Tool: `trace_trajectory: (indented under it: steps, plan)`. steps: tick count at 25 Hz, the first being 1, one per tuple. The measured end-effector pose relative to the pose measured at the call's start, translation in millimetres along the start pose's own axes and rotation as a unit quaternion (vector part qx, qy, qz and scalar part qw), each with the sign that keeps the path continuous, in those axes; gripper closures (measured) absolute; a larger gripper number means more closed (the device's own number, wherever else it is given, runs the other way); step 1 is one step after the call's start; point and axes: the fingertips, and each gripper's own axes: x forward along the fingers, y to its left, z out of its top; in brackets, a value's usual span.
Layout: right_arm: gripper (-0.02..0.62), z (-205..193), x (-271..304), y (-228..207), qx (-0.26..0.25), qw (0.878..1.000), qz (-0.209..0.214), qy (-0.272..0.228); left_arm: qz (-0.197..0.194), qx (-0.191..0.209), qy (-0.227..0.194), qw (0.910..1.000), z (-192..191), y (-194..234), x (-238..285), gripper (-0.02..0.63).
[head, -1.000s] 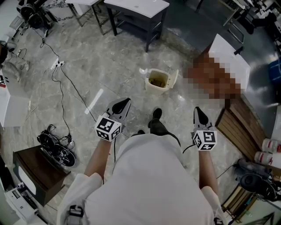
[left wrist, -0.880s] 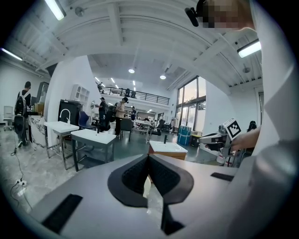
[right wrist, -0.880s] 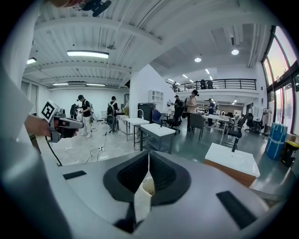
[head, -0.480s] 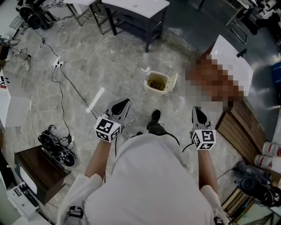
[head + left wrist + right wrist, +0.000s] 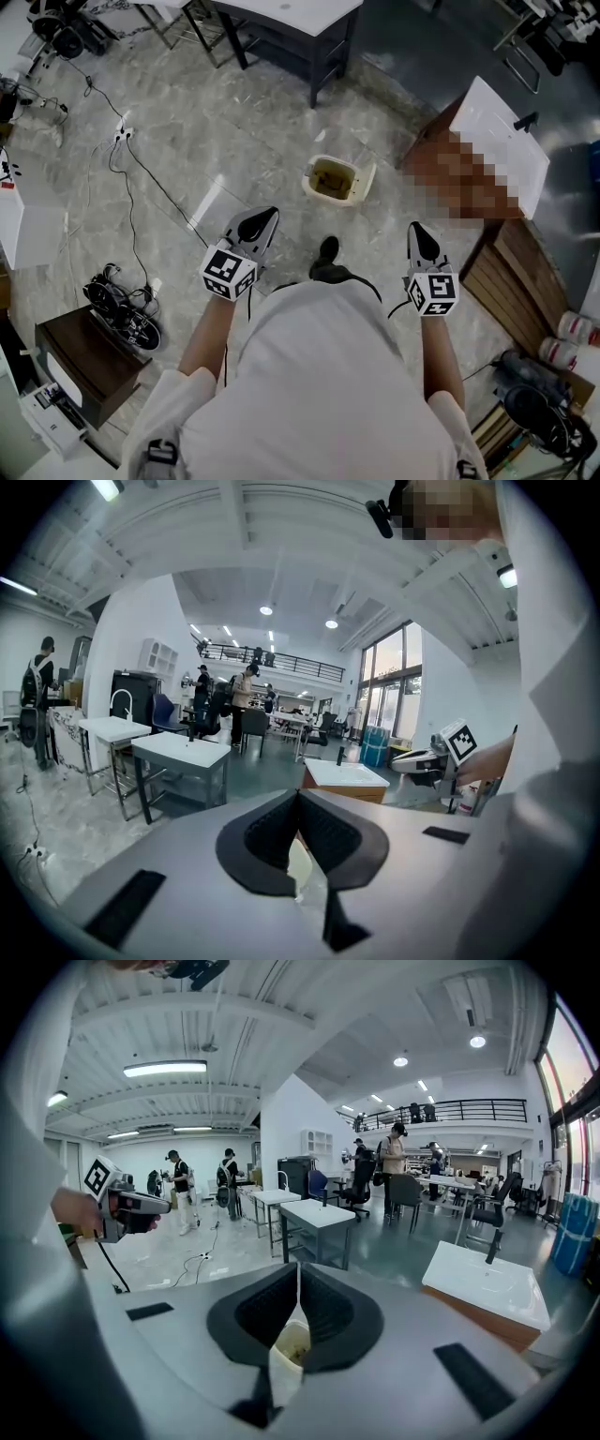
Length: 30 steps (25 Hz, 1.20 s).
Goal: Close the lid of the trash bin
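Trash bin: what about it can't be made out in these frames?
- Contents of the trash bin: too small in the head view; just a brownish interior.
- Hinge of its lid: too small, head view.
- Bin body in both gripper views: mostly hidden behind the jaws.

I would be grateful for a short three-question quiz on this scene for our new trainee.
1. True or false: the trash bin on the floor has its lid open.
2. Which one touches the trash bin? A: left tool. B: right tool. C: neither.
3. Fill in: the jaws of both tools are ____, with nothing held.
Key: 1 true; 2 C; 3 shut.
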Motion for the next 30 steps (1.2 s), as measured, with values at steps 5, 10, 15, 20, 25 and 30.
trace_trajectory:
  steps: [5, 10, 15, 20, 25, 30]
  plan:
    - [0.563, 1, 27, -24, 0.003, 1.000, 0.015, 0.011, 0.011, -0.008, 0.006, 0.9999, 7, 6, 30, 0.589]
    - [0.563, -2, 50, -41, 0.000, 0.999, 0.036, 0.018, 0.020, -0.011, 0.019, 0.9996, 7, 7, 57, 0.589]
    - [0.563, -9, 68, -52, 0.004, 0.998, 0.052, 0.028, 0.026, -0.013, 0.029, 0.9991, 8, 8, 77, 0.589]
    - [0.563, -15, 79, -53, 0.010, 0.997, 0.065, 0.038, 0.029, -0.018, 0.040, 0.9986, 5, 8, 84, 0.589]
    - [0.563, -16, 87, -49, 0.017, 0.997, 0.066, 0.049, 0.028, -0.024, 0.051, 0.9980, 5, 15, 86, 0.589]
    - [0.563, -25, 95, -47, 0.028, 0.996, 0.057, 0.065, 0.010, -0.022, 0.063, 0.9977, -1, 24, 97, 0.589]
